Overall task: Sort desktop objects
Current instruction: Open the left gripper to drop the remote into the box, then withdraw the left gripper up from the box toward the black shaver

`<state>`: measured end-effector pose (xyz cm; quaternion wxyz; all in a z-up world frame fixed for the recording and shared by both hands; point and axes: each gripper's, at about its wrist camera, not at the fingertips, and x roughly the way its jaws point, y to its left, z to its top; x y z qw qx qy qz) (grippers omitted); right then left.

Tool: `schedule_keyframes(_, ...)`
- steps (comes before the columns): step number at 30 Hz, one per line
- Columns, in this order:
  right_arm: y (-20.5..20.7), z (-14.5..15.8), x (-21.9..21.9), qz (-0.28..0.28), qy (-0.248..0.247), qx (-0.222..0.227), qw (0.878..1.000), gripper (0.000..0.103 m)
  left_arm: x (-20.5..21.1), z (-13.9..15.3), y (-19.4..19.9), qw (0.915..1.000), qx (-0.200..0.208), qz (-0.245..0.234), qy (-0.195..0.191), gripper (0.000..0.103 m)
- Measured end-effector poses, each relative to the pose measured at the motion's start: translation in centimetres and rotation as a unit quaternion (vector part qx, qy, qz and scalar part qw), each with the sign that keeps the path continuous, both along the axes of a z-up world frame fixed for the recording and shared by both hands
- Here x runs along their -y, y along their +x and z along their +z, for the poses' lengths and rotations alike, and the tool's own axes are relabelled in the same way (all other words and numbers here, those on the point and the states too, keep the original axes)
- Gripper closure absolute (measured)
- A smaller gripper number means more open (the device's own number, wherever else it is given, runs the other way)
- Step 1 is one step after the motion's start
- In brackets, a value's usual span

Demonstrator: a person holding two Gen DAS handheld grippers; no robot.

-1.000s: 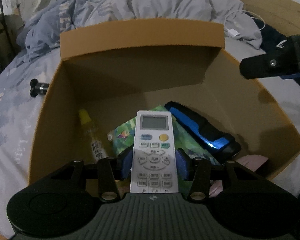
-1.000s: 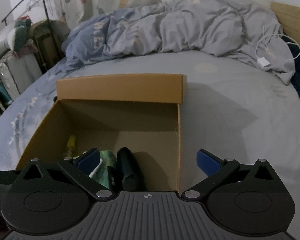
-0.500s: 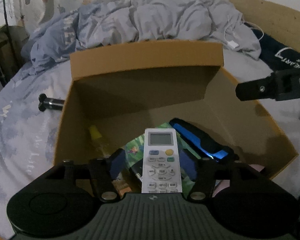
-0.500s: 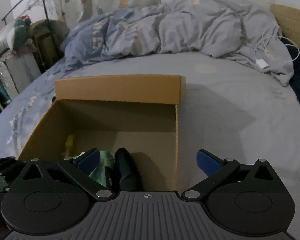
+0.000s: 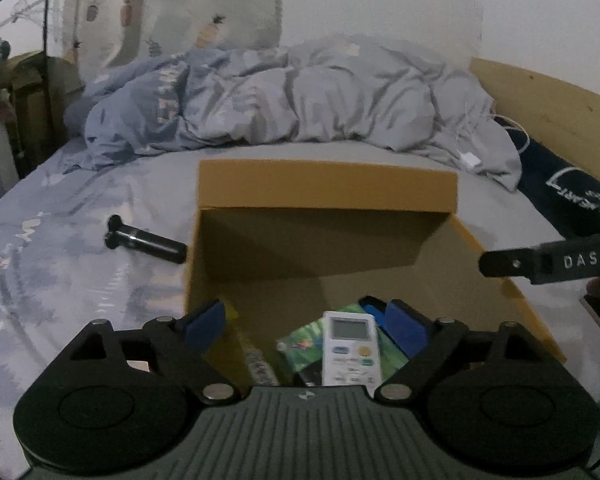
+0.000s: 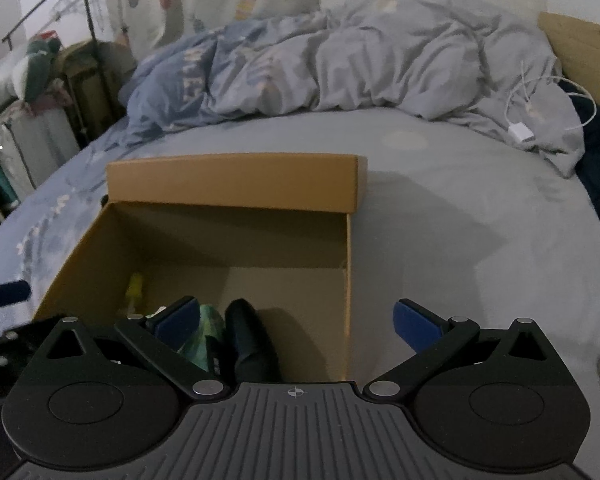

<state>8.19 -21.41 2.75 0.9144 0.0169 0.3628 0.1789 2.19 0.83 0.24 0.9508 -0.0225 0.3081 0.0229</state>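
An open cardboard box (image 5: 328,184) (image 6: 232,184) stands on the bed. Inside it lies a white remote control (image 5: 351,348) on a green packet (image 5: 304,340), beside a yellow bottle (image 5: 236,320) (image 6: 135,286) and a dark blue-edged case (image 5: 374,308) (image 6: 248,344). My left gripper (image 5: 305,322) hovers above the box's near side, its jaws opening wide, and the remote lies free below them, touching neither pad. My right gripper (image 6: 296,320) stands open over the box's right wall with nothing between its fingers. In the left wrist view the right gripper's finger shows at the right edge.
A black cylindrical object (image 5: 144,240) lies on the sheet left of the box. A rumpled grey-blue duvet (image 5: 292,100) (image 6: 340,68) fills the far side of the bed. A white charger and cable (image 6: 524,132) and dark cloth (image 5: 572,196) lie at the right by the wooden headboard (image 5: 548,108).
My left gripper let go of the remote, which now lies in the box; its jaws spread wide, and it rose and drew back. The right gripper stayed still.
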Motion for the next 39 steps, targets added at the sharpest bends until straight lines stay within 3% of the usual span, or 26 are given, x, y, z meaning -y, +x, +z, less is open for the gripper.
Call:
schedule_keyframes(1, 0.0, 0.0, 0.0, 0.000, -0.001, 0.000, 1.000, 0.000, -0.4, 0.1, -0.3, 1.0000, 0.006, 0.006, -0.001, 0.000)
schedule_keyframes(10, -0.1, -0.2, -0.4, 0.002, -0.010, 0.001, 1.000, 0.000, -3.8, 0.7, -0.8, 0.9980, 0.032, 0.047, -0.027, 0.000)
schedule_keyframes(16, -0.4, -0.5, -0.9, 0.009, -0.024, 0.007, 1.000, 0.000, -4.4, 0.0, -1.0, 0.9965, 0.026, 0.062, -0.050, 0.000)
schedule_keyframes(39, -0.2, -1.2, -1.5, 0.017, -0.040, 0.001, 0.999, 0.000, -4.4, -0.8, -1.1, 0.9958, 0.002, 0.068, -0.060, 0.000)
